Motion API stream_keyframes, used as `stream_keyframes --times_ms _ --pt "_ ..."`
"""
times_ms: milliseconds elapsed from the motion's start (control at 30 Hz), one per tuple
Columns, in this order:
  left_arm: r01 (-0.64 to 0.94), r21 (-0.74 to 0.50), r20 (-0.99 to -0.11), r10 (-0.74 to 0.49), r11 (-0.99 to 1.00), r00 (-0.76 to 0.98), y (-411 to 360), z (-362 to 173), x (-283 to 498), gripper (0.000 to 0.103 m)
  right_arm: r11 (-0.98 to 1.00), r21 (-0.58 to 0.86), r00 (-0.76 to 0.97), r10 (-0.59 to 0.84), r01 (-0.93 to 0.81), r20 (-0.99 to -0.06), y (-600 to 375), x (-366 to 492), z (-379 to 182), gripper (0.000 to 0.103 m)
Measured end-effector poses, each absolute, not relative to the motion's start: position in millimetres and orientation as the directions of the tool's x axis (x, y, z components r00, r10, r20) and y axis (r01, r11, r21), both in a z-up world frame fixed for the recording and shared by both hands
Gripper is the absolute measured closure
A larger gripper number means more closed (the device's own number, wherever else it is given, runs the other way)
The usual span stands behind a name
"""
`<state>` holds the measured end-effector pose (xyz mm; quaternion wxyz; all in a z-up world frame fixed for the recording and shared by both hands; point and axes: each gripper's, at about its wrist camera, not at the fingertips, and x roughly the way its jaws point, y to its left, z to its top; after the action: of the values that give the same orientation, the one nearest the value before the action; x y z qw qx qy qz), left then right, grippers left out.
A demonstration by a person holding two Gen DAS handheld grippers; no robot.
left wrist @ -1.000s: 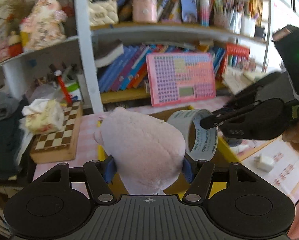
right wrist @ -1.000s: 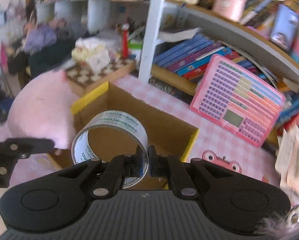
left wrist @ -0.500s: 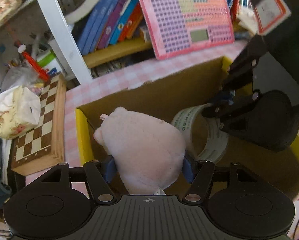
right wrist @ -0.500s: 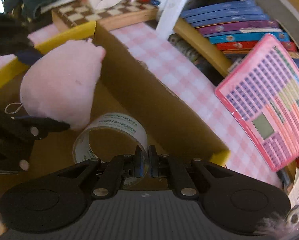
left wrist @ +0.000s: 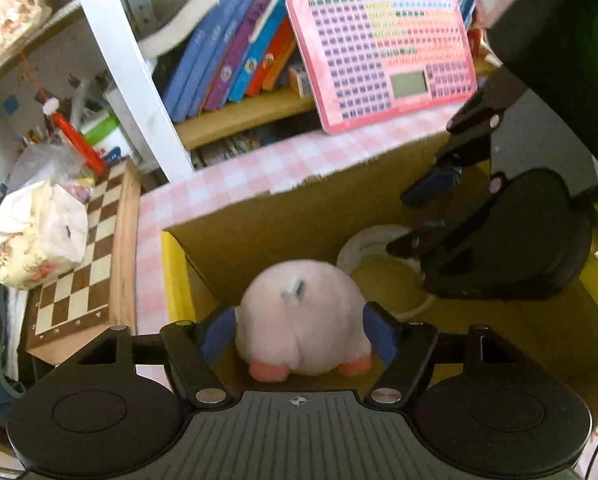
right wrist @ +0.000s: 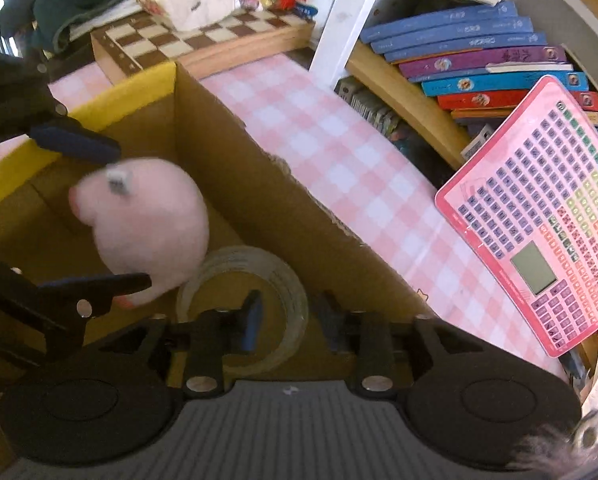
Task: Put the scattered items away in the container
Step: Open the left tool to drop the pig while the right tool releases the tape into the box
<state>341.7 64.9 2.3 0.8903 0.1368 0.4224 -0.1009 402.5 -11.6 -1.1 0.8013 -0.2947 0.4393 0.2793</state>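
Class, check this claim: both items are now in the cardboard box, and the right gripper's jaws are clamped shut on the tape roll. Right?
Not quite. The right gripper has open jaws, one either side of the tape roll; the right wrist view shows it. The plush toy and tape are indeed in the cardboard box.

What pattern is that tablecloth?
Pink-and-white checks on the tablecloth, clearest in the right wrist view.

No lettering reads clearly. The tape roll (left wrist: 373, 240) carries faint print too blurred to read. The pink keyboard toy (right wrist: 539, 216) and the book spines (right wrist: 479, 64) bear marks too small to read.
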Motion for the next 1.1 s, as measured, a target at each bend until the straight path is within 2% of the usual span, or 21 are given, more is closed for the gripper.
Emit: stream_keyframes --times_ms 133,567,700,767,1100 --pt "0.302 0.149 -0.748 -0.092 0.941 0.657 66.9 16.2 323.3 0.03 0.699 -0.215 0.486 0.213 -0.682 -0.848 -18.7 387.1 15.5 0.062" --pt "0.318 0.148 -0.647 -0.151 0.936 0.747 68.1 60.3 236.0 0.027 0.752 -0.179 0.571 0.3 -0.634 -0.764 -26.8 301.0 80.1 0.059" --pt "0.319 0.147 -0.611 -0.167 0.936 0.773 77.0 72.0 203.9 0.019 0.764 -0.166 0.588 0.32 -0.624 -0.743 -30.5 267.6 95.3 0.057" --pt "0.313 0.146 -0.603 -0.166 0.939 0.781 82.1 75.5 187.6 0.019 0.77 -0.16 0.599 0.327 -0.617 -0.731 -33.7 250.3 100.4 0.057" --pt "0.216 0.096 -0.589 -0.12 0.972 0.799 90.0 79.1 106.2 0.013 0.847 -0.14 0.677 0.299 -0.513 -0.672 -57.0 165.2 100.1 0.041"
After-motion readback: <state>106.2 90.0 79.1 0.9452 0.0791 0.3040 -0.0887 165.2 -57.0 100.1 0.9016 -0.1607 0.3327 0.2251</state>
